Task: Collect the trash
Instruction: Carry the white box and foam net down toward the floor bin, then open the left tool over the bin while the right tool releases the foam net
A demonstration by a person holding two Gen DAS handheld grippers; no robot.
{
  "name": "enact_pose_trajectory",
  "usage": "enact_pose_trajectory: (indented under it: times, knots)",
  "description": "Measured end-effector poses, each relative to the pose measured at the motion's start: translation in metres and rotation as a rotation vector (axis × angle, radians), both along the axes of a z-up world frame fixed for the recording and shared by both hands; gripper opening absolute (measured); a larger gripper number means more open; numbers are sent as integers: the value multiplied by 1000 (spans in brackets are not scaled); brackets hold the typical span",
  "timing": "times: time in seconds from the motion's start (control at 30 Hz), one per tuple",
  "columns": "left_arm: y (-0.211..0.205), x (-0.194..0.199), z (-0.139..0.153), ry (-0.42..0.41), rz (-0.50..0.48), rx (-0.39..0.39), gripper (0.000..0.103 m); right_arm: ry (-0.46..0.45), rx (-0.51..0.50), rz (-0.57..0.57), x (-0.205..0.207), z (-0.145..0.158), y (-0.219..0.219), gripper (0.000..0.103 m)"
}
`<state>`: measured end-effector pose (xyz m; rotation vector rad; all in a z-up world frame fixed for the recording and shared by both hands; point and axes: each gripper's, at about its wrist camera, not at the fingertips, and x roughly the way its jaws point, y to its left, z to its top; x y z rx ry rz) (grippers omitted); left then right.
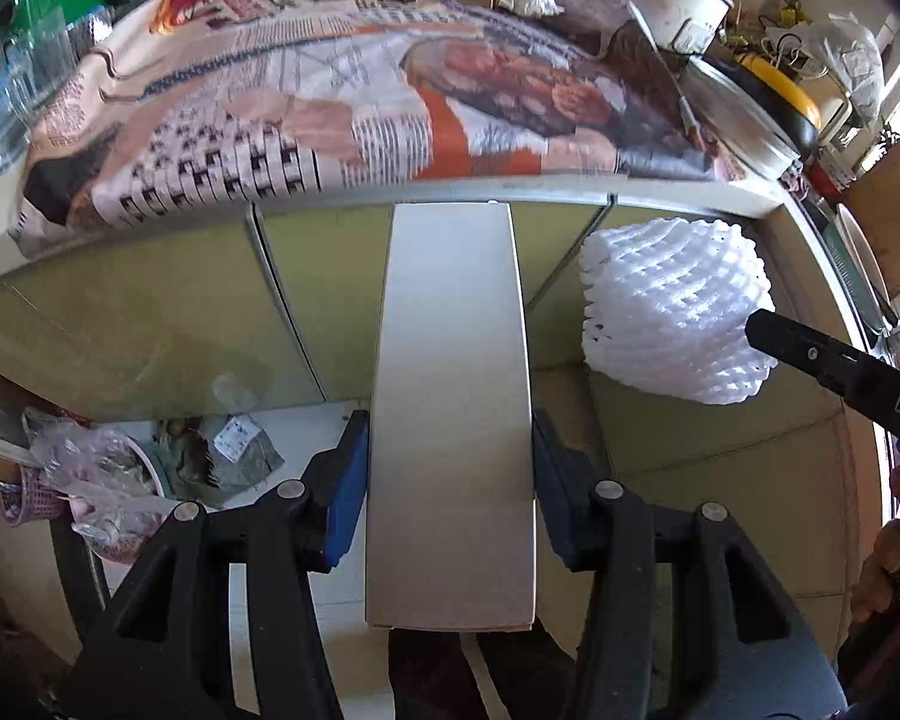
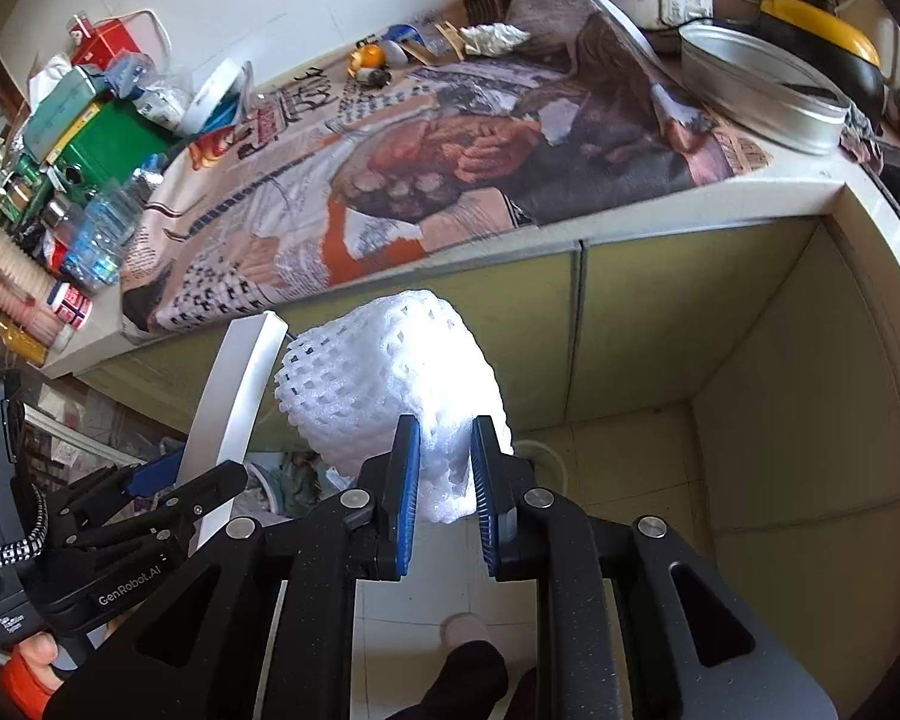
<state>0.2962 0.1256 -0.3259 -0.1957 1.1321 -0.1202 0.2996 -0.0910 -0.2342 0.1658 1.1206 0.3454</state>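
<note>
The left gripper (image 1: 450,480) is clamped on a long white box (image 1: 450,408), its blue pads pressing the box's two long sides, and the box runs straight out toward twelve o'clock in the left wrist view. At about two o'clock from it hangs a white foam net (image 1: 672,312), pinched at its lower end by the right gripper (image 2: 445,480), whose jaws are nearly closed on the squeezed foam. In the right wrist view the net bulges up toward twelve o'clock from the pads, and the box (image 2: 234,402) stands tilted just beside it at about ten o'clock. Both things are held in the air in front of the yellow-green cabinet doors (image 1: 150,312), below the counter edge (image 2: 660,210). A printed cloth (image 1: 330,102) covers the counter. A pink basket (image 1: 36,498) of crumpled plastic sits on the floor at eight o'clock in the left view.
</note>
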Motion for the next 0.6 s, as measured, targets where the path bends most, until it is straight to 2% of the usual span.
enact_pose_trajectory:
  times: [0.2,0.37,0.53,0.6]
  knots:
    - [-15,15,-105,121,75,-16,50,98,-27,15,15,-86,-17,16]
    - [-23,22,-197,196,126,-60,50,159,-54,31,26,-172,-27,16]
    - [-34,35,-278,235,118,-75,50,205,-64,43,34,-261,-28,16]
    - [-41,43,-317,282,94,-91,50,209,-78,48,37,-293,-27,16]
